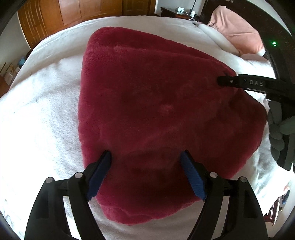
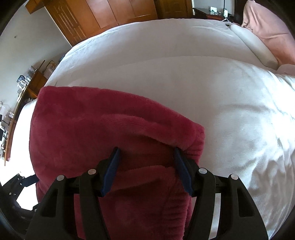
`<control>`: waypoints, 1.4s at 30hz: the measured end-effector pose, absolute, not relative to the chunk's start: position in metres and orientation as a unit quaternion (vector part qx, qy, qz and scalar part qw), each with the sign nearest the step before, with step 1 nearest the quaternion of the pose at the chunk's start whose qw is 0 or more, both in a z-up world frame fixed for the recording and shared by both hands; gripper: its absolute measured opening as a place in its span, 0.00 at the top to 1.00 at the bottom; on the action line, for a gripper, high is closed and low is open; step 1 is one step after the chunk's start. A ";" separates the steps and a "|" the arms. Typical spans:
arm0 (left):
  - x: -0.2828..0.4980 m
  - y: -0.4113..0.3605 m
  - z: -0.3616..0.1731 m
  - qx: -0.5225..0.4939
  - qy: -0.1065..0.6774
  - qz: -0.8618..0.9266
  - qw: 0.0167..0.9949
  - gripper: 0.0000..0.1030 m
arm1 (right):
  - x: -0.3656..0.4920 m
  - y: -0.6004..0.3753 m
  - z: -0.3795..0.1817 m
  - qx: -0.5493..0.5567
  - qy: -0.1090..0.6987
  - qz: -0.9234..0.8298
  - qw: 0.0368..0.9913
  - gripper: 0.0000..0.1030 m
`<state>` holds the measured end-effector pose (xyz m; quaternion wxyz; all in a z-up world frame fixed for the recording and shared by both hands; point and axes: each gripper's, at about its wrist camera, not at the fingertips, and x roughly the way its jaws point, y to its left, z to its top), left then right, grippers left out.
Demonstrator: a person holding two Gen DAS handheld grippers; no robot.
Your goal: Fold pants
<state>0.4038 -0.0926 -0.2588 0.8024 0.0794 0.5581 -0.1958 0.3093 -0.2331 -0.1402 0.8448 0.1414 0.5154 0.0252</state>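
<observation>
Dark red fleece pants (image 1: 156, 103) lie folded into a thick pad on the white bed cover (image 1: 42, 114). My left gripper (image 1: 145, 157) hovers over their near end, open, blue pads wide apart with only the flat top of the fabric beneath. My right gripper (image 2: 146, 151) is at the pants' (image 2: 103, 129) right corner by the ribbed waistband, where a thick fold fills the gap between its pads. In the left wrist view one black finger of the right gripper (image 1: 239, 83) lies against that corner, with a grey-gloved hand (image 1: 276, 129) behind it.
White bedding (image 2: 212, 92) spreads far beyond the pants to the right and back. A pink pillow (image 2: 269, 24) and a white bolster (image 2: 254, 46) lie at the head. Wooden wardrobes (image 2: 114, 13) stand behind the bed; a cluttered desk (image 2: 24, 88) sits left.
</observation>
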 end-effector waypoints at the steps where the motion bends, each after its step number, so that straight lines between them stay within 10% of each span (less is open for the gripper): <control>1: 0.405 -0.094 -0.259 0.080 0.559 -0.193 0.802 0.24 | 0.303 -0.229 -0.129 0.125 0.507 0.024 0.852 0.40; 23: 0.386 -0.083 -0.256 0.092 0.568 -0.143 0.805 0.23 | 0.208 -0.226 -0.206 0.118 0.548 -0.003 0.828 0.32; 42: 0.356 -0.070 -0.210 0.118 0.504 -0.157 0.841 0.22 | 0.170 -0.204 -0.146 0.059 0.501 -0.065 0.861 0.32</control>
